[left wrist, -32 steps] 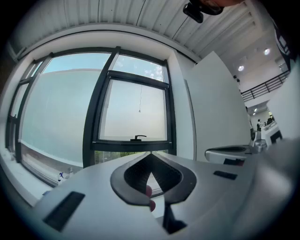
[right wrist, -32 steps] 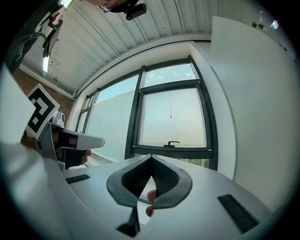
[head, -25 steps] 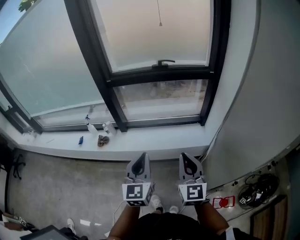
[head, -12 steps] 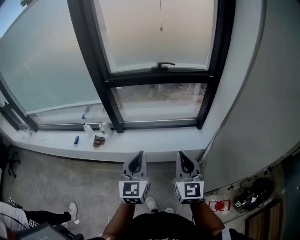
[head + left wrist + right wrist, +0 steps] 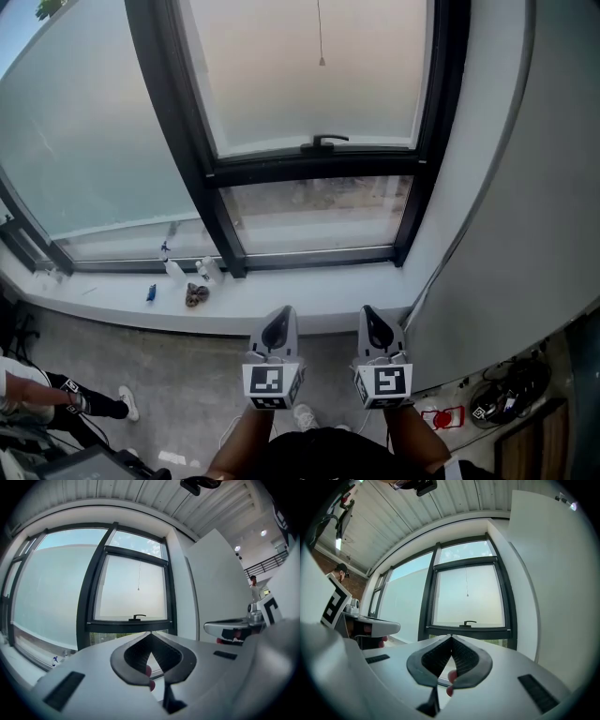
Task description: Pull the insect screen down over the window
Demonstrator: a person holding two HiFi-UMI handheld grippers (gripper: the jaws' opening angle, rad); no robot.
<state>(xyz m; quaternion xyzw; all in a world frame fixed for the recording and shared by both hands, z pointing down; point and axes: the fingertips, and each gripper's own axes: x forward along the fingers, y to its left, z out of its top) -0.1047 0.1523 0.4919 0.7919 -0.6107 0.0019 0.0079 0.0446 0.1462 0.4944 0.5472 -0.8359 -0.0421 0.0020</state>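
The window has a straight dark metal frame, a pale matte pane and a curved black handle. A thin pull cord with a small bead at its end hangs straight above the handle. The smooth grey left gripper and right gripper have ribbed black pads and are both closed on nothing, well below the handle and far from the cord.
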